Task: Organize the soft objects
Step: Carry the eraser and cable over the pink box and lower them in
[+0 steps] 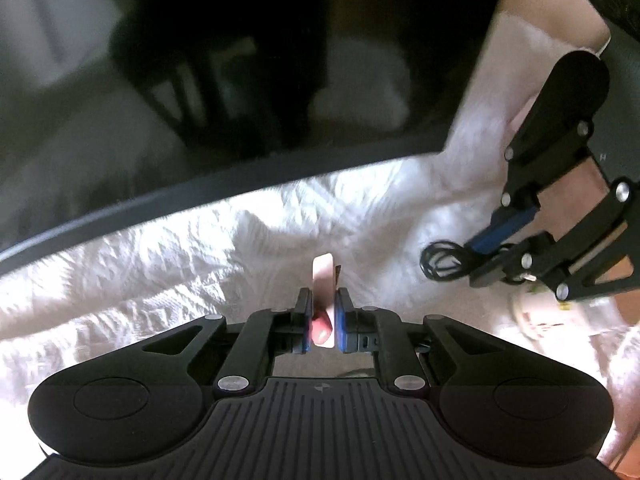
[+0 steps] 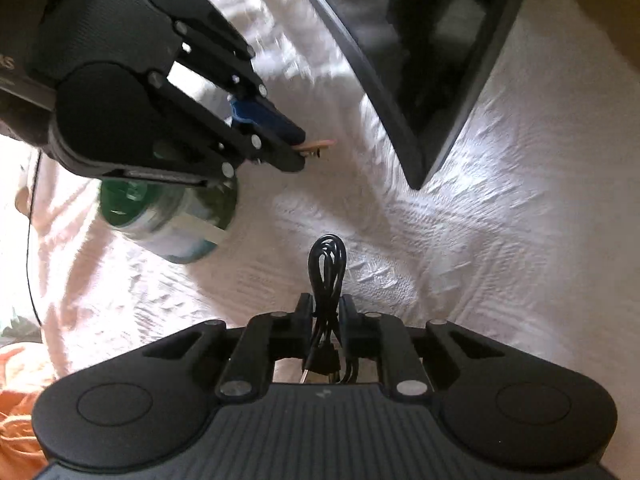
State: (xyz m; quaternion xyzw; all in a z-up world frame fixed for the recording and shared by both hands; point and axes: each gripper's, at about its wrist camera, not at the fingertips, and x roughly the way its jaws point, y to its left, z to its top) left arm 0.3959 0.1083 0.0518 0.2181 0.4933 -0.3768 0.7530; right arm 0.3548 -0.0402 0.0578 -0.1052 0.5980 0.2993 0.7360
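My left gripper [image 1: 323, 304] is shut on a thin pink card-like object [image 1: 322, 280] with a red part near its base, held edge-on above the white textured bedspread [image 1: 180, 248]. It also shows in the right wrist view [image 2: 300, 152], with the pink object [image 2: 318, 144] sticking out of its tip. My right gripper [image 2: 327, 304] is shut on a coiled black cable [image 2: 328, 256], whose loop sticks forward beyond the fingers. In the left wrist view the right gripper [image 1: 476, 260] is at the right, with the cable coil [image 1: 442, 260] hanging at its tip.
A large black glossy panel [image 1: 240, 80] with a dark frame lies on the bedspread ahead; it also shows in the right wrist view [image 2: 440, 60]. A green and white cylindrical container [image 2: 172, 216] lies on its side at the left. Orange cloth [image 2: 16, 412] is at the lower left.
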